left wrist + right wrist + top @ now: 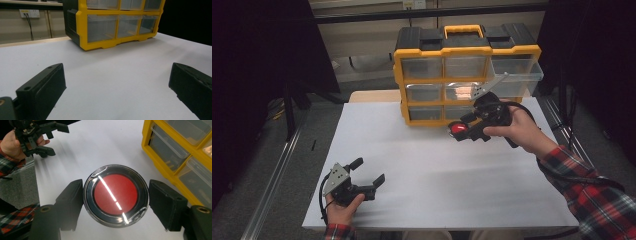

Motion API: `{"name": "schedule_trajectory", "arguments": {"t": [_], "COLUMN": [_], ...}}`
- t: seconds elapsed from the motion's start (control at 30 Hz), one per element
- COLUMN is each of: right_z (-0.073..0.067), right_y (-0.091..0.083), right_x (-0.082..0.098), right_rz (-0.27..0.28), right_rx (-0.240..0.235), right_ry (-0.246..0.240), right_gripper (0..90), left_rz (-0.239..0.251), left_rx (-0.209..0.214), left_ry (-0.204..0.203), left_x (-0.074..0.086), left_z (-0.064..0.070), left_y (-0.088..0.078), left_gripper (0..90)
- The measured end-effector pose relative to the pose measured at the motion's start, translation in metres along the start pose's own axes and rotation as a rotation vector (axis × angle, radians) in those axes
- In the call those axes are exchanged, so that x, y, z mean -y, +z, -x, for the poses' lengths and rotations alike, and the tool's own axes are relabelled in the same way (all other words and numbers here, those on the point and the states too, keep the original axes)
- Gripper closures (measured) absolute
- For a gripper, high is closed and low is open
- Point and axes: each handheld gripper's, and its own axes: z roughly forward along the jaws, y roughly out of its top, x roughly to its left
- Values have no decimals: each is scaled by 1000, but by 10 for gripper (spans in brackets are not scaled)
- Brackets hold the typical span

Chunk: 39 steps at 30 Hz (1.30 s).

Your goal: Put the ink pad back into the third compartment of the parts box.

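**Red tin in hand, top drawer pulled out and waiting**

While the left gripper (371, 176) just sits low over the table (422, 165) near the front-left corner with its jaws spread wide and nothing in them, the right gripper (460, 129) is doing the actual work. It's pinching a small round tin (116, 195) by its rim, one black pad on each side, held just in front of the yellow organizer (462, 75) and below its open drawer (517, 70).

Progress-wise, I'd say the pickup is done and the top-right drawer is already slid out, so what's left looks like lifting the tin up, dropping it in, and pushing the drawer shut. Roughly halfway, I'd guess.

Materials: the tin is a flat disc with a glossy clear lid catching a bright streak of light, a dark metallic-looking ring and a matte red centre. The organizer has a chunky yellow plastic frame, black top with a yellow handle, and see-through boxy drawers in a three-by-three grid. The tabletop is plain, smooth white.
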Motion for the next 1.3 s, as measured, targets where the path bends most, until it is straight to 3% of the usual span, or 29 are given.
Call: {"name": "schedule_trajectory", "arguments": {"t": [0.53,1.3], "right_z": [3,8], "right_y": [-14,-32], "right_x": [-13,-33], "right_rz": [-7,-13], "right_rx": [5,24], "right_ry": [-8,-21], "right_gripper": [302,301], "left_rz": [1,9], "left_rx": [-2,1], "left_ry": [8,-19], "left_x": [0,0], "left_z": [0,2], "left_y": [0,1], "left_gripper": [9,9]}}
